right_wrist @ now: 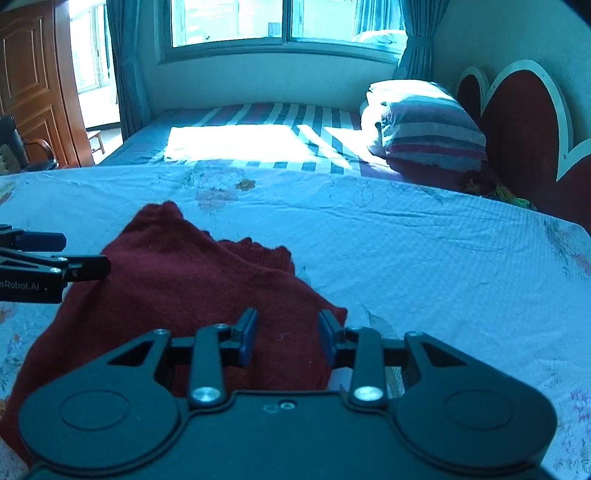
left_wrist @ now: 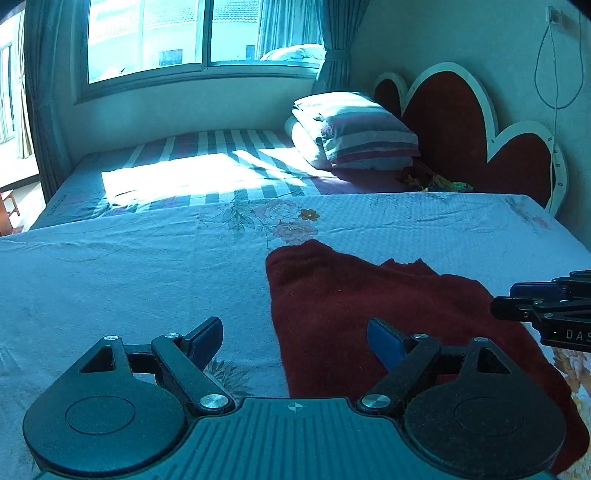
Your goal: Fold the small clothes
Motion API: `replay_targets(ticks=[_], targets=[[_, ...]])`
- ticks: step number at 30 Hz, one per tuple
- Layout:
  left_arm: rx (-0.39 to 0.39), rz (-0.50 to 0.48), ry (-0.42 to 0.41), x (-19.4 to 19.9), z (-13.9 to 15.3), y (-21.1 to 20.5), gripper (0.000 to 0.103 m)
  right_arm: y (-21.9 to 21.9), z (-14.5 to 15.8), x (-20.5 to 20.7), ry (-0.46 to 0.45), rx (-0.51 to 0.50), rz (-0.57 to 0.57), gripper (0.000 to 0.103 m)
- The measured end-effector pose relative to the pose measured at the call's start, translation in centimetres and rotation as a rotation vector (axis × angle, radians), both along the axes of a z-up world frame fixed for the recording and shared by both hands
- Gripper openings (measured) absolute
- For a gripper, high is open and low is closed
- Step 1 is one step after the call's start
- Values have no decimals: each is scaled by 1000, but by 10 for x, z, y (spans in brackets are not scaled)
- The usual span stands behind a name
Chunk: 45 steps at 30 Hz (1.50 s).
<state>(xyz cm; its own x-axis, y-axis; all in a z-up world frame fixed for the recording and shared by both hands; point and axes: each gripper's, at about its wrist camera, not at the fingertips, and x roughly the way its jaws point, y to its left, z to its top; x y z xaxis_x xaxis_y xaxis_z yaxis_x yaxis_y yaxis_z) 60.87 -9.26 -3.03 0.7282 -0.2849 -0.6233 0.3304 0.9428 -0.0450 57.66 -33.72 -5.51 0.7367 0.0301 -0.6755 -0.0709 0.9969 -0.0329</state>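
A dark red knitted garment (left_wrist: 369, 295) lies spread on a pale floral sheet (left_wrist: 129, 277), with its wavy hem toward the far side. My left gripper (left_wrist: 293, 326) hovers open and wide over the garment's left edge, nothing between its blue pads. In the right wrist view the same garment (right_wrist: 184, 277) fills the lower left. My right gripper (right_wrist: 288, 325) stands partly open just above the garment's right corner, and the cloth shows through the gap, not pinched. Each gripper also shows from the side in the other view: the right gripper (left_wrist: 513, 299) and the left gripper (right_wrist: 85, 254).
Beyond the sheet's far edge lies a striped bed (left_wrist: 221, 147) with sunlight on it and stacked pillows (left_wrist: 354, 129) against a red heart-shaped headboard (left_wrist: 447, 122). A window (left_wrist: 199, 33) and curtains fill the back wall. A wooden door (right_wrist: 33, 85) and a chair (right_wrist: 14, 147) stand at the left.
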Motion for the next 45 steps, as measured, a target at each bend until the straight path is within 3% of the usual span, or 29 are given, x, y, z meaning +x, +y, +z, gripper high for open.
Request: replay_targets(ticks=[3, 5, 6, 8, 9, 11, 13, 14, 16, 20, 25, 31, 34, 37, 40, 45], targets=[[84, -19, 41, -15, -24, -4, 86, 3, 0, -28, 8, 14, 35, 40], [49, 8, 41, -14, -32, -1, 89, 9, -26, -29, 81, -41, 52, 46], [36, 17, 64, -11, -27, 1, 88, 7, -29, -30, 59, -29, 35, 50], [40, 23, 40, -19, -14, 3, 87, 3, -20, -26, 83, 11, 0, 46], [37, 10, 23, -28, -7, 4, 87, 4, -12, -30, 63, 13, -2, 39], [34, 3, 2, -47, 1, 8, 87, 6, 5, -49, -17, 2, 19, 40], [44, 6, 28, -60, -6, 9, 87, 8, 11, -65, -38, 23, 51, 43], [72, 1, 57, -61, -15, 6, 87, 12, 6, -71, -28, 4, 71, 43], [131, -17, 98, -65, -39, -4, 88, 18, -21, -65, 85, -83, 67, 44], [90, 20, 92, -74, -42, 1, 88, 3, -31, -65, 91, 33, 13, 47], [118, 15, 95, -76, -37, -2, 88, 6, -27, -67, 96, 10, 26, 48], [112, 6, 71, -98, -21, 2, 88, 5, -4, -103, 7, 34, 30, 48], [120, 10, 89, -102, -30, 2, 88, 2, -5, -118, -26, 62, 35, 48], [91, 31, 99, -100, -42, 5, 89, 4, -35, -107, 93, -2, 19, 48], [88, 50, 114, -100, -38, 8, 92, -8, -44, -107, 73, 80, -10, 53], [68, 50, 101, -114, -28, 30, 92, -24, -22, -123, 24, 185, -18, 54]])
